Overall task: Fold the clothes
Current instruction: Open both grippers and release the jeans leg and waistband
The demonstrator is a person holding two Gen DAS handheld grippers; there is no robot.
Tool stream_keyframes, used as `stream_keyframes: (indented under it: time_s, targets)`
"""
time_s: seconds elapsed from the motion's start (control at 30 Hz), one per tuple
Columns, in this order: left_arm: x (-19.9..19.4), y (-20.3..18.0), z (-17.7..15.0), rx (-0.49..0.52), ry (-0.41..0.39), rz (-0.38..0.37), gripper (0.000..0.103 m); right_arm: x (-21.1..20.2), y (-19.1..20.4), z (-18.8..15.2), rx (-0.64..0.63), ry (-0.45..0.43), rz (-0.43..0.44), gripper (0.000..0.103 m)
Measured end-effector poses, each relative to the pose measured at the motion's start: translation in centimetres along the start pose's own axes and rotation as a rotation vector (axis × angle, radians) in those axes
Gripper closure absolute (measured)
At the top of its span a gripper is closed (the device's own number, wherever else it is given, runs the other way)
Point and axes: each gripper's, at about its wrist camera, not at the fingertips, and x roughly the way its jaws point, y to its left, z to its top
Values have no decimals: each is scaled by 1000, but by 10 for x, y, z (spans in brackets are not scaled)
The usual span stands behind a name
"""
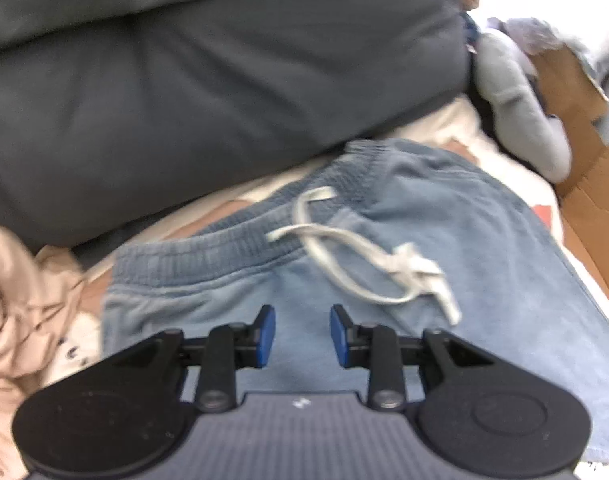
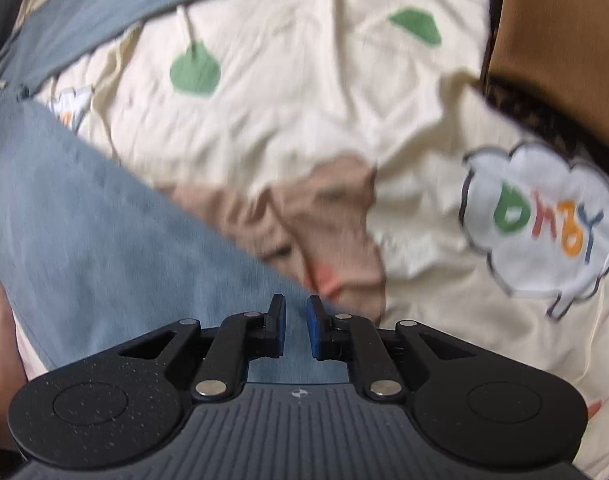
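Blue sweatpants (image 1: pixel 444 232) spread on the cream printed bedcover (image 2: pixel 304 100), waistband and white drawstring (image 1: pixel 364 264) toward the dark grey cushion (image 1: pixel 184 80). Left gripper (image 1: pixel 302 336) over the pants below the waistband, jaws apart, holding nothing; right gripper (image 2: pixel 295 326) over a leg, jaws narrowly apart, empty. Likely risks: pinching bedcover along with cloth, or snagging the loose drawstring, skewing any fold.

Right gripper (image 2: pixel 296 326) — jaws narrowly parted — over blue trousers (image 2: pixel 104 232) on cream bedsheet (image 2: pixel 304 100).

1 pair of blue shorts (image 1: pixel 444 232) with 1 white drawstring (image 1: pixel 356 256), 1 dark cushion (image 1: pixel 208 92), 1 cardboard box (image 1: pixel 584 168), 2 green patches (image 2: pixel 194 66).
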Motion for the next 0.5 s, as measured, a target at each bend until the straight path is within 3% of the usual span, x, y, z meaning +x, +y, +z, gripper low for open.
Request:
stream_keyframes:
  time_s: [0.07, 0.13, 0.17, 0.33, 0.5]
  targets:
    - [7, -19, 7, 36, 8, -14, 70, 1, -3, 18, -5, -36, 9, 82]
    - [14, -37, 15, 72, 15, -28, 70, 2, -3, 36, -8, -71, 20, 68]
    - [17, -47, 18, 90, 19, -35, 69, 2, -3, 45, -9, -89, 25, 67]
    - [35, -93, 31, 163, 34, -61, 65, 5, -3, 90, -14, -175, 52, 67]
    - [55, -132, 34, 188, 48, -86, 64, 16, 3, 139, -95, -251, 25, 67]
